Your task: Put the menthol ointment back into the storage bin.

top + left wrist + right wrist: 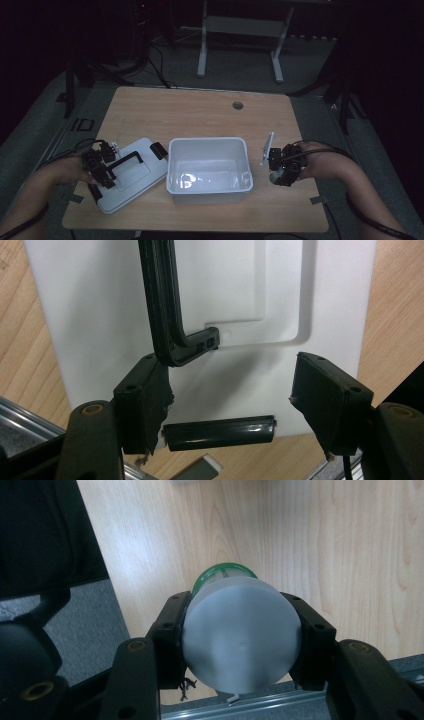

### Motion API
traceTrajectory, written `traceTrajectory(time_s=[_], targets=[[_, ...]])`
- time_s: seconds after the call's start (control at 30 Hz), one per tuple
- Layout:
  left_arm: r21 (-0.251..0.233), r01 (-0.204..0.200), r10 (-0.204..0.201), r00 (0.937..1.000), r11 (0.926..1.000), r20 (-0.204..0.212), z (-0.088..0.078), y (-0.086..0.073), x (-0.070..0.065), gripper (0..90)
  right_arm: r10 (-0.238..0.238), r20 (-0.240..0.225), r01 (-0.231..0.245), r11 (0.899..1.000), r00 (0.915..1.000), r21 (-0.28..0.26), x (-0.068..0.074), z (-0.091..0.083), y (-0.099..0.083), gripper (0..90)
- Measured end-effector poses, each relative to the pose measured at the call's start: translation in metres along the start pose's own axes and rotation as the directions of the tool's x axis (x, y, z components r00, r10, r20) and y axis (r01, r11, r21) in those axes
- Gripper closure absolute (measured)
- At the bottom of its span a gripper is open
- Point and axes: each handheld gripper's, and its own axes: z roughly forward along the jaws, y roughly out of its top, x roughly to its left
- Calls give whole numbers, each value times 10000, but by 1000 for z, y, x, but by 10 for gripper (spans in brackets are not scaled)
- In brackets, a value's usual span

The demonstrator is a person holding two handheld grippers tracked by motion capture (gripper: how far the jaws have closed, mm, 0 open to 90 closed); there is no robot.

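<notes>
A white plastic bin (208, 142) stands open at the middle of the wooden table. Its white lid (131, 172) lies flat to the left, with a black handle (125, 161) on top. My left gripper (102, 172) hovers over the lid's near end. In the left gripper view its jaws stand open (227, 370); the handle's corner (162, 305) is beside the left jaw, and a black latch (220, 432) lies on the lid edge (240, 285) below. Right of the bin, my right gripper (276, 167) is shut on a green bottle with a white cap (240, 635), held above the table (350, 555).
The table (200, 110) has a round cable hole (237, 105) near its far edge. Bits of grey tape (318, 200) mark the front corners. Beyond the table, metal stand legs (202, 60) and cables lie on the dark floor.
</notes>
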Motion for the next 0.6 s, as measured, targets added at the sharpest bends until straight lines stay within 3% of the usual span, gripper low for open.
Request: traceTrajectory(time_s=[0.27, 0.6], targets=[[81, -28, 28, 10000, 10000, 10, -1, 0, 0, 314, 6, -17, -7, 9998, 10000, -173, 3, -19, 10, 501], [65, -9, 9, 10000, 10000, 17, -3, 1, 1, 314, -506, 82, 509, 9974, 9987, -512, 6, -45, 32, 500]])
